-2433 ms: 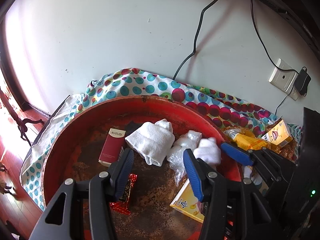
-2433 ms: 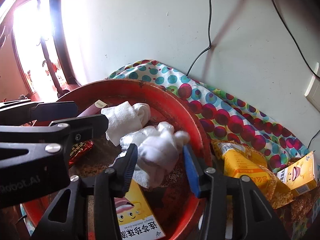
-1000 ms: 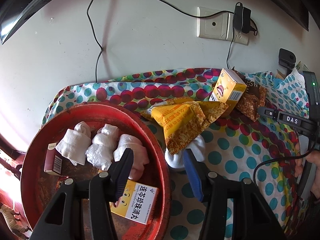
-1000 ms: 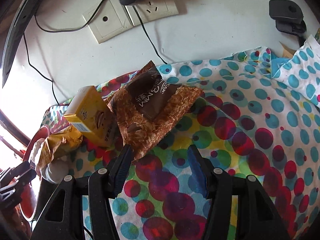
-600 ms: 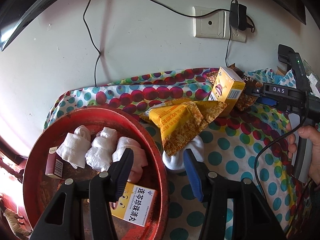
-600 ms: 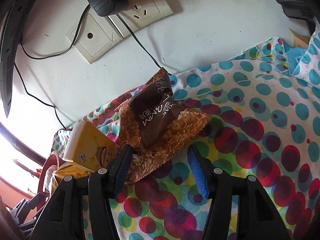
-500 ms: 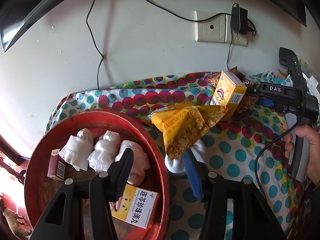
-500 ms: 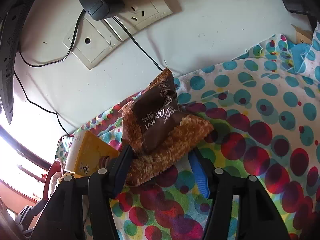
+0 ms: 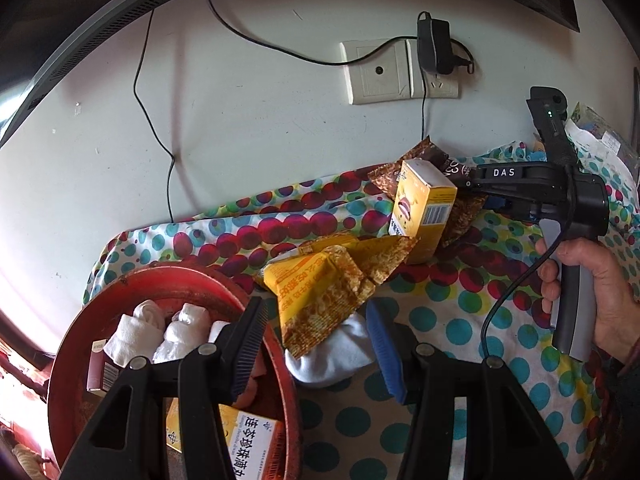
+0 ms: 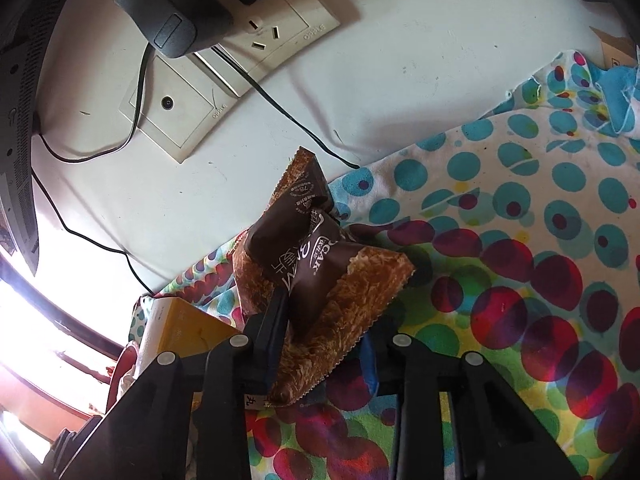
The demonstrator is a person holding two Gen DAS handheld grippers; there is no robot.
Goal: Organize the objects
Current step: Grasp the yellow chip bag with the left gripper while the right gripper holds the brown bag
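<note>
My right gripper point(image 10: 320, 344) is closing its fingers on the light, crinkly brown snack bag point(image 10: 320, 280), low beside the yellow box point(image 10: 180, 332); left fingers spread.

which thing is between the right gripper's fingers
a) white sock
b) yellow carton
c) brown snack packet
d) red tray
c: in the right wrist view the right gripper is closing its fingers on the lower edge of the brown snack packet; the yellow carton stands off to one side.
</note>
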